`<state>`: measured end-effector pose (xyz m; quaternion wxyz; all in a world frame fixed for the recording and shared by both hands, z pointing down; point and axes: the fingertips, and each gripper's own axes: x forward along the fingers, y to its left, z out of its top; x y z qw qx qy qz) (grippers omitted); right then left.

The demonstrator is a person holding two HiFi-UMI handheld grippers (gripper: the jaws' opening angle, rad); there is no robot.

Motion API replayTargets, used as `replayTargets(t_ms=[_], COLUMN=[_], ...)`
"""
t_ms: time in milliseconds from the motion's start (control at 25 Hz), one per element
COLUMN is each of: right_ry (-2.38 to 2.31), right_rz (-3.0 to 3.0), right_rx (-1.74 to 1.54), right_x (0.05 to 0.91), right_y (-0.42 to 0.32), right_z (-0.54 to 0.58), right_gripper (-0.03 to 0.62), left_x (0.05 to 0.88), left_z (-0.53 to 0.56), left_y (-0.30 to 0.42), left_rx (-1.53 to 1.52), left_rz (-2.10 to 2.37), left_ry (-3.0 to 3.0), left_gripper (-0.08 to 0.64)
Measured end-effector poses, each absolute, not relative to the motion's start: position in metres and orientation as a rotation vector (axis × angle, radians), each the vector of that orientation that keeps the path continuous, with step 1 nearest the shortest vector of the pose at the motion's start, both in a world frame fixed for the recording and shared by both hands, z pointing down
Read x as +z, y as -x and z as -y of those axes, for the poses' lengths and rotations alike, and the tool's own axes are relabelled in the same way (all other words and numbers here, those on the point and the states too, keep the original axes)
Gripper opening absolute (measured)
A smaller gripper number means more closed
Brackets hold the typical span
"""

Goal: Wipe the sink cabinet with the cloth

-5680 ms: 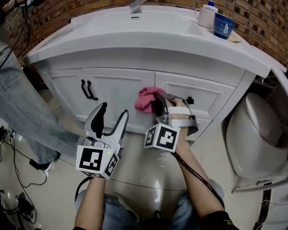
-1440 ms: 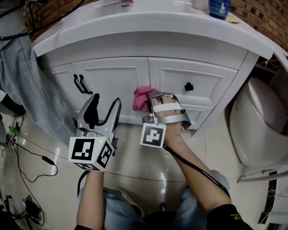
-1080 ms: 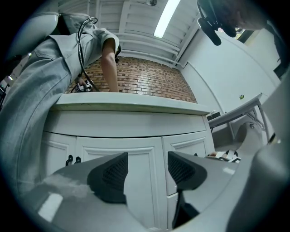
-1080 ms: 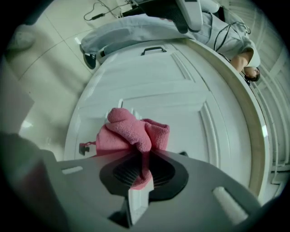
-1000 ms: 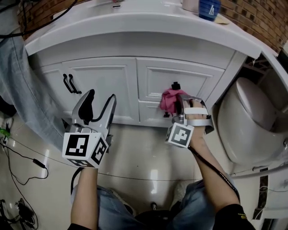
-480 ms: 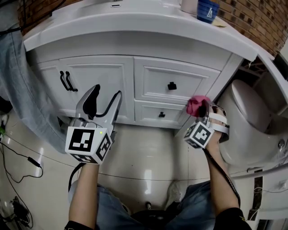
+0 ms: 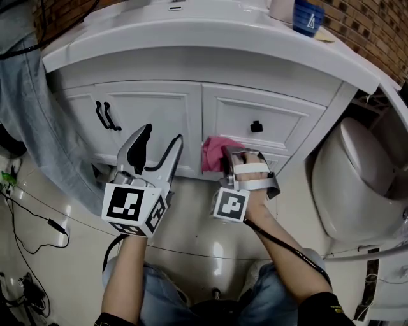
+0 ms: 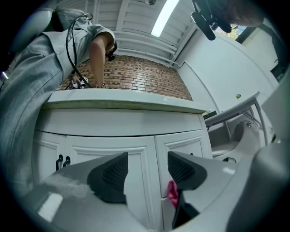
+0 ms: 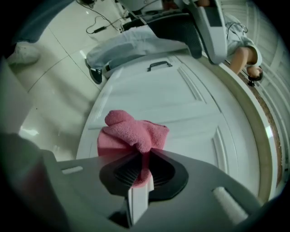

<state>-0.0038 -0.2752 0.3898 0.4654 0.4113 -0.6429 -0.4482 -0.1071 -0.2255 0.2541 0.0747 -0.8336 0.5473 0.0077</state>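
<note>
The white sink cabinet (image 7: 159, 108) has a door with two black handles (image 7: 106, 116) on the left and drawers with a black knob (image 7: 256, 126) on the right. My right gripper (image 7: 224, 153) is shut on a bunched pink cloth (image 7: 215, 151), which is pressed against the lower drawer front near the cabinet's middle. Seen along the right gripper's jaws, the pink cloth (image 9: 131, 136) lies flat against the white panel (image 9: 181, 113). My left gripper (image 7: 155, 143) hangs open and empty in front of the door, a little left of the cloth (image 8: 172, 192).
A white toilet (image 7: 357, 178) stands close on the right. A mug and a blue cup (image 7: 308, 16) sit on the counter top. A person in grey-blue trousers (image 7: 38, 121) stands at the left. Cables (image 7: 25, 223) lie on the glossy tiled floor.
My right gripper has swept the pink cloth leftward, from the cabinet's right corner by the toilet back to the lower drawer front near the middle. The left gripper has stayed open, barely moving.
</note>
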Motion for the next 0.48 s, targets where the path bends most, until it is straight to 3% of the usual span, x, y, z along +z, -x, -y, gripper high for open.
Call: replayTargets(t_ms=[240,480], right_ry=[-0.922,-0.849], right_rz=[1.606,1.609], right_rx=[-1.156,-1.163], right_x=[0.397,0.422], right_y=[0.073,0.054], right_z=[0.297,0.294], right_gripper=[0.043,0.043], left_x=[0.267,0.271], left_z=[0.214,0.215], left_y=[0.132,0.154], left_rx=[-0.102,-0.120], left_rz=[-1.672,-1.722], left_ry=[2.456,2.438], left_gripper=[0.275,0.275])
